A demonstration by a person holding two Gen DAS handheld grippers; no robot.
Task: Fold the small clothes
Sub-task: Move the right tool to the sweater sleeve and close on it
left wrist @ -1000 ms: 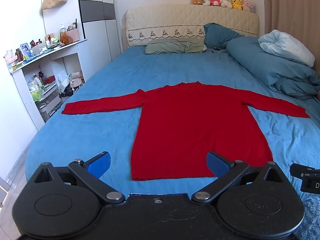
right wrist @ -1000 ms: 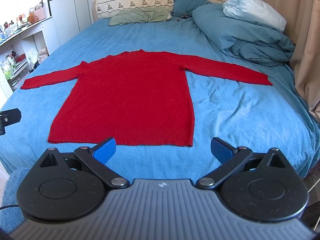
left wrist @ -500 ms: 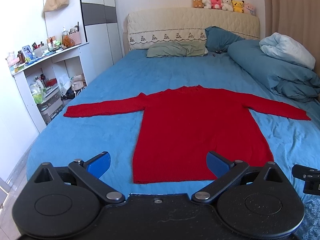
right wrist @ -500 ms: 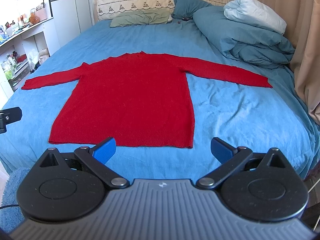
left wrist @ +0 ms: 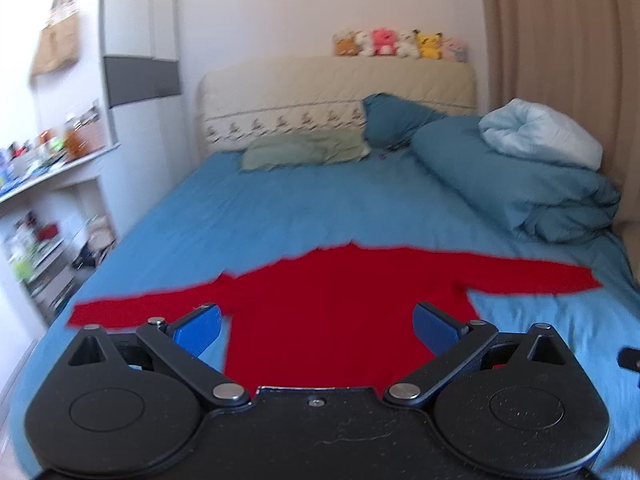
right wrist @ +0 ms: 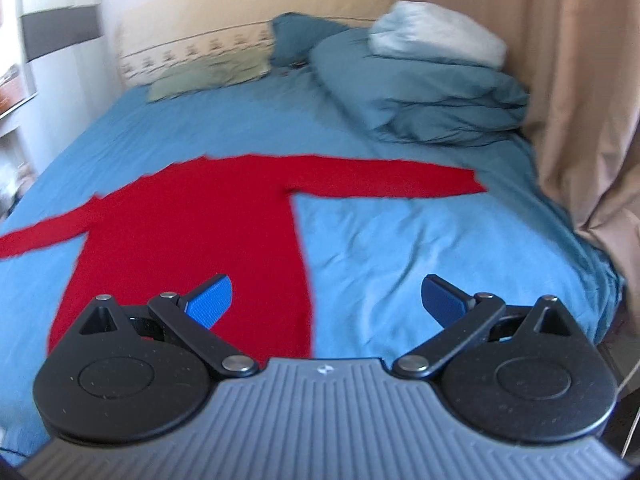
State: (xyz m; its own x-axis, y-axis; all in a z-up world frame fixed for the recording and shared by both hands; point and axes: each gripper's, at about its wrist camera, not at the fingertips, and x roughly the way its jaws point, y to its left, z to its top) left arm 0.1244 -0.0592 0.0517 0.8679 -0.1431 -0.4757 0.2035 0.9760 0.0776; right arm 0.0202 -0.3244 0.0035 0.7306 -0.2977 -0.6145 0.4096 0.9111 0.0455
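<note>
Both sets of jaws stand spread and empty: the left gripper (left wrist: 316, 322) hangs above the body of the red sweater (left wrist: 344, 304), the right gripper (right wrist: 326, 300) above its right side edge. The sweater lies flat on the blue bed (right wrist: 400, 248), sleeves out. To begin well, I judge each gripper should pinch one sleeve near its cuff, taking knit only, not sheet. The right wrist view shows the curtain (right wrist: 580, 100) falling to the bed edge; the left alone shows cluttered shelves (left wrist: 44, 208).

I find no words, numbers or brand names I can read in either view; my right tool (right wrist: 326, 302) carries only a small white emblem on its grey ribbed body, too tiny to make out; the shelf clutter (left wrist: 38, 152) is blurred.
</note>
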